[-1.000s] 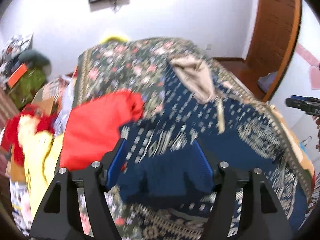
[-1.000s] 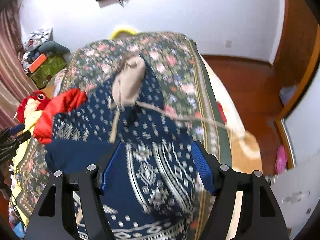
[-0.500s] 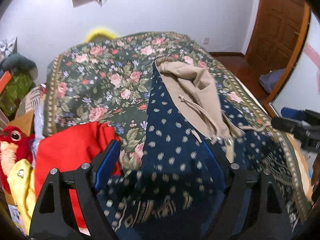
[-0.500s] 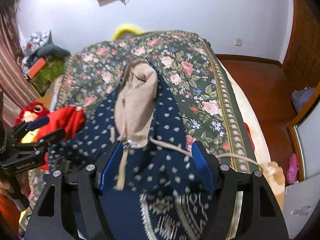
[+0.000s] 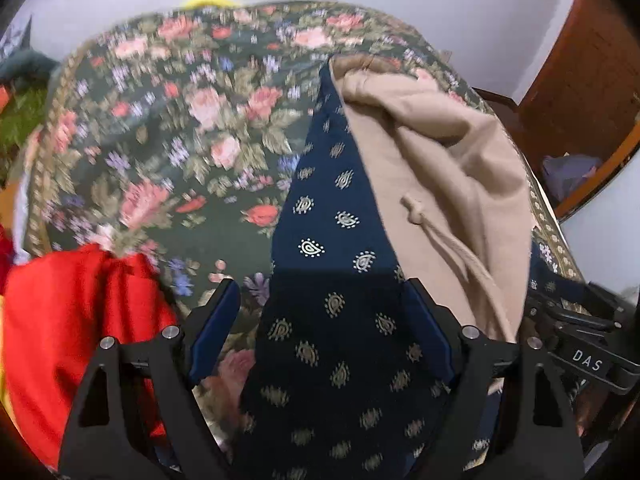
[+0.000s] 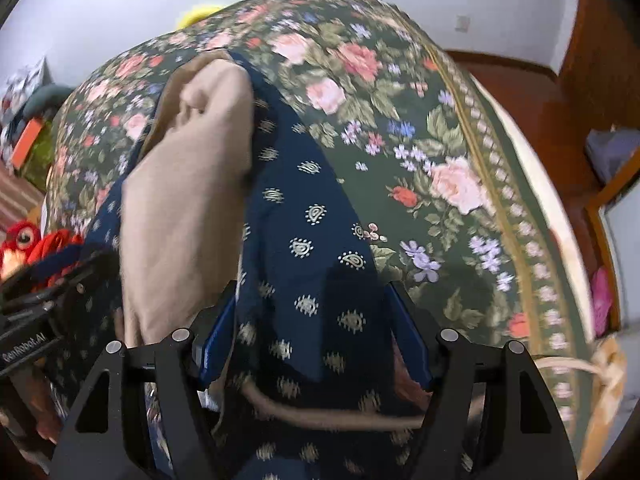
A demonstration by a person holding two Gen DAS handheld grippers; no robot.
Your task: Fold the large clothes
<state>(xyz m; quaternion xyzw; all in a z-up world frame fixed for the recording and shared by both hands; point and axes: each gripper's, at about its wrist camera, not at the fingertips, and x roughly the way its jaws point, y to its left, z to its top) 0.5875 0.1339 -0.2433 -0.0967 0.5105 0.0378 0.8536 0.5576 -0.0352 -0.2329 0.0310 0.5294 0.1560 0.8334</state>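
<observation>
A navy hoodie with small paisley marks and a beige-lined hood lies on the floral bedspread. It also shows in the right wrist view, with the hood to its left. My left gripper is wide open just over the navy cloth, which fills the space between its blue pads. My right gripper is wide open over the navy cloth too, with a beige drawstring lying across below it. Each gripper shows at the edge of the other's view.
A red garment lies at the left side of the bed, with a red plush toy beyond it. The bed's right edge drops to a wooden floor. A wooden door stands at the right.
Both grippers have moved forward and down toward the hood end of the hoodie; the cloth now looms larger between the fingers. Both stay open.
</observation>
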